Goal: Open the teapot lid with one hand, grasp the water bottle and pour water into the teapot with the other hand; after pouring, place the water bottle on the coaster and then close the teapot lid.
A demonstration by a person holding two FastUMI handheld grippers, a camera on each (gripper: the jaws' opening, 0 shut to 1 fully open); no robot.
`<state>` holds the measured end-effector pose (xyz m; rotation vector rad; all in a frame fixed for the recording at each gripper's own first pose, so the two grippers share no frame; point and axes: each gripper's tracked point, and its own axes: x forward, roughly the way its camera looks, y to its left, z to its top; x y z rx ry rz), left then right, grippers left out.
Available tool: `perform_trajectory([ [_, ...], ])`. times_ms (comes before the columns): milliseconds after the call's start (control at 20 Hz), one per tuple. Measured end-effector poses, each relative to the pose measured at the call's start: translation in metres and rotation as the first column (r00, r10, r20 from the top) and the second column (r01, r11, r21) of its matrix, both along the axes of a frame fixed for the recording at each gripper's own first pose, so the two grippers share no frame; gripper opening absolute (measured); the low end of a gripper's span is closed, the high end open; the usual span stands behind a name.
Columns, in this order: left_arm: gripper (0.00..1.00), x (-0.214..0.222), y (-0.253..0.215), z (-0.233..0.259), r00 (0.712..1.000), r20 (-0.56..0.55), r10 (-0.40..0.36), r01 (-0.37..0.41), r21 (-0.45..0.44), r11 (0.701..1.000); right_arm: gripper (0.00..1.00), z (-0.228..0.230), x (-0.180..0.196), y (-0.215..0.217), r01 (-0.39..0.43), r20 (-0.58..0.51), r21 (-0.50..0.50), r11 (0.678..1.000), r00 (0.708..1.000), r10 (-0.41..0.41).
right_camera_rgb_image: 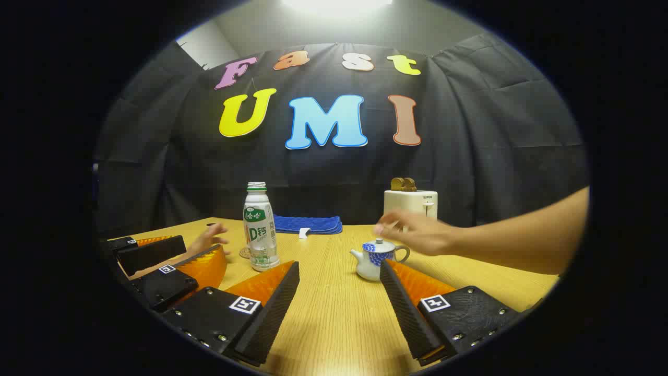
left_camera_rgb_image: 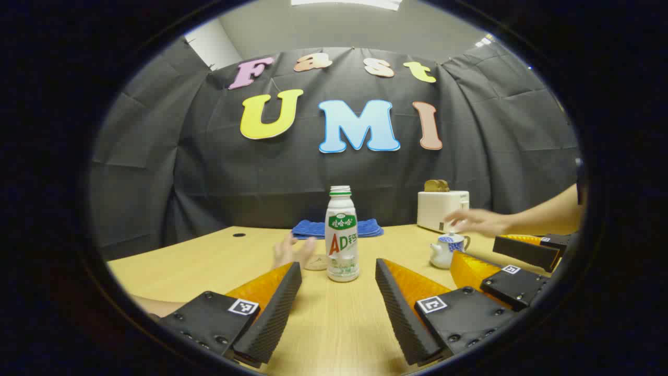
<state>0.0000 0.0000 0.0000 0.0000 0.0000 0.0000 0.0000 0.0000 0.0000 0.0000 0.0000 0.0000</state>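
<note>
While both grippers rest low over the desk (left_camera_rgb_image: 334, 324), left gripper (left_camera_rgb_image: 338, 292) jaws are spread wide, holding nothing | right gripper (right_camera_rgb_image: 339, 292) jaws likewise spread, empty | water bottle (left_camera_rgb_image: 341, 235) upright, uncapped, beside coaster (left_camera_rgb_image: 316, 262) | teapot (right_camera_rgb_image: 377, 259) lidded, near right gripper | bare hand (right_camera_rgb_image: 417, 232) hovers above teapot | toaster (right_camera_rgb_image: 410, 202) and blue cloth (right_camera_rgb_image: 308, 224) behind.
</note>
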Motion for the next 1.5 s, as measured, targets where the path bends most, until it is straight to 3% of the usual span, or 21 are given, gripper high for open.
perform_trajectory([
  [750,0.99,0.000,0.000,0.000,1.000,0.001,-0.001,0.001,0.001,1.000,0.96,0.001,0.000,0.000,0.000,0.001,0.001,1.000,1.000,0.000],
  [800,0.94,0.000,0.000,0.000,1.000,-0.001,-0.002,0.002,0.000,1.000,0.95,0.000,0.000,-0.001,0.004,0.000,0.001,1.000,1.000,-0.004],
  [850,0.99,0.002,-0.008,0.000,0.999,0.002,-0.049,0.049,0.001,0.999,0.95,0.000,0.000,0.000,0.002,-0.002,0.003,1.000,1.000,-0.002],
  [900,0.95,0.007,-0.029,0.001,0.985,0.008,-0.172,0.172,0.002,0.985,0.95,0.004,0.001,0.011,-0.093,0.005,0.002,0.996,0.996,0.093],
  [950,0.99,0.009,-0.039,0.004,0.971,0.010,-0.238,0.238,-0.003,0.971,0.95,0.003,0.001,0.013,-0.109,-0.003,0.006,0.994,0.994,0.109],
  [1000,0.92,0.011,-0.033,0.002,0.974,0.007,-0.225,0.225,-0.005,0.974,0.95,0.002,0.001,0.014,-0.112,0.001,0.014,0.994,0.994,0.112],
  [1050,0.97,0.016,-0.021,0.004,0.983,0.010,-0.181,0.181,-0.003,0.983,0.95,0.002,0.001,0.009,-0.099,0.003,0.013,0.995,0.995,0.099],
  [1100,0.96,0.022,-0.012,0.001,0.990,0.004,-0.138,0.138,-0.001,0.990,0.95,0.000,0.002,0.005,-0.072,-0.001,-0.003,0.997,0.997,0.072],
  [1300,0.96,0.028,-0.015,0.000,0.991,-0.013,-0.130,0.130,0.001,0.992,0.95,0.002,0.001,0.010,-0.094,0.001,-0.001,0.996,0.996,0.094],
  [1350,0.89,0.030,-0.013,0.001,0.993,-0.010,-0.117,0.117,-0.002,0.993,0.95,0.004,0.003,0.010,-0.099,0.006,0.001,0.995,0.995,0.099],
  [1500,0.92,0.043,-0.009,0.000,0.996,-0.017,-0.087,0.087,0.001,0.996,0.95,0.003,0.017,0.004,-0.131,-0.016,0.000,0.991,0.991,0.131],
])
